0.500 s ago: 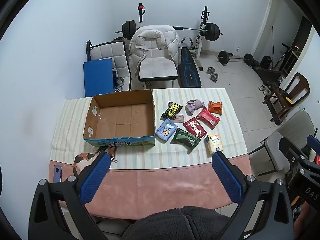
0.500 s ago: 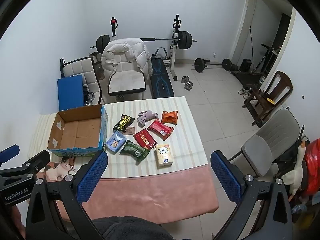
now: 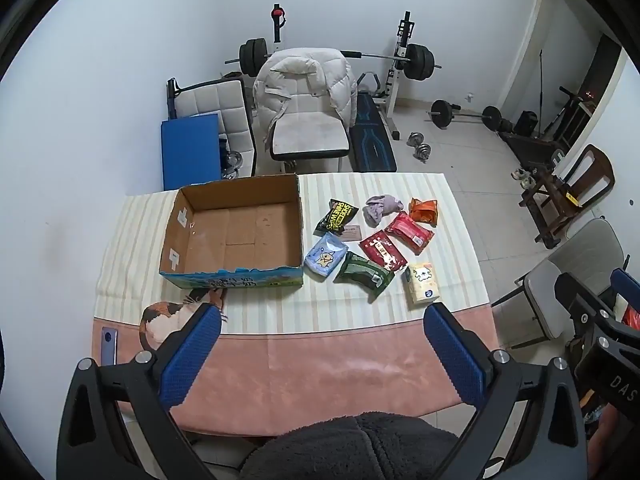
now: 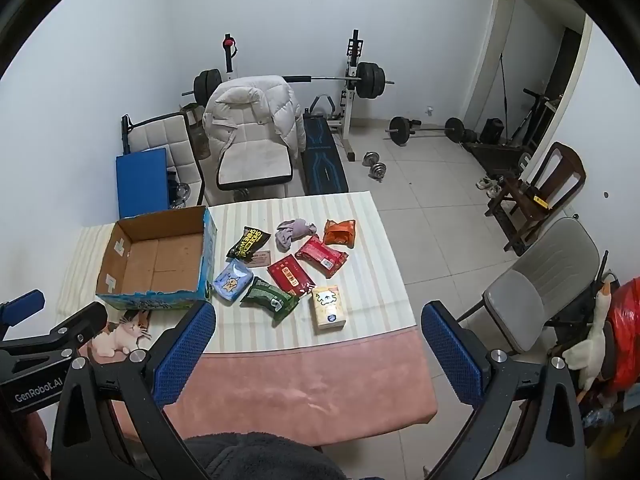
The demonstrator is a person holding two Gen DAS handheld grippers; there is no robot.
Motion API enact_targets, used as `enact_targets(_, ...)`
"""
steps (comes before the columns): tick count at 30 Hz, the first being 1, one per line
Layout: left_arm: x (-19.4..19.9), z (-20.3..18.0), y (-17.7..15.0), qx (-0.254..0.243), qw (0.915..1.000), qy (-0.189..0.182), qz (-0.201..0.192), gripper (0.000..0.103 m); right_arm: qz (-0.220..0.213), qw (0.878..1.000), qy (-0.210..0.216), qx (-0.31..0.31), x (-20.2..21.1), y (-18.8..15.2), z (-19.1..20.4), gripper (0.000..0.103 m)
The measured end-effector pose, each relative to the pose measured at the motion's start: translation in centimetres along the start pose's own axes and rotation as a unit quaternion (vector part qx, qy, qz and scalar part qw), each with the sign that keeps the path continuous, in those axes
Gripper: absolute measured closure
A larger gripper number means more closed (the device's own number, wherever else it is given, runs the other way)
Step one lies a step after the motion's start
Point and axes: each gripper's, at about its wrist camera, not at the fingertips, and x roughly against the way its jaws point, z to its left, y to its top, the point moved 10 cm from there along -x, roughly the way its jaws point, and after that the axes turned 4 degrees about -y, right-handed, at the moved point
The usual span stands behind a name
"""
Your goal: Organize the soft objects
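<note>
Striped tablecloth [image 3: 452, 216]: soft packets, yellow tissue pack [image 3: 422, 283] nearest, lie right of empty cardboard box [image 3: 240, 276]; light, squashy, likely best pinched mid-body; left gripper [image 3: 320, 356] and right gripper [image 4: 316, 354] both agape, holding nothing.

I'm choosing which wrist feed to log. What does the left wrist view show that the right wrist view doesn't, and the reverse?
Only the left wrist view shows the phone lying at the table's near left edge. Only the right wrist view shows the stuffed goose beside the grey chair. Both show the empty cardboard box, the packets beside it such as the yellow tissue pack, and open, empty-handed grippers: left gripper, right gripper.
</note>
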Motion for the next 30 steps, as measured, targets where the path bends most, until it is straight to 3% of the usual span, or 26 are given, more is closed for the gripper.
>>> enact_targets(30,0.54,-0.46,0.96,0.004,0.9999,-0.008,-0.006,0.0,-0.005,1.0,-0.007,0.004,0.36,0.2,-0.1,0.0)
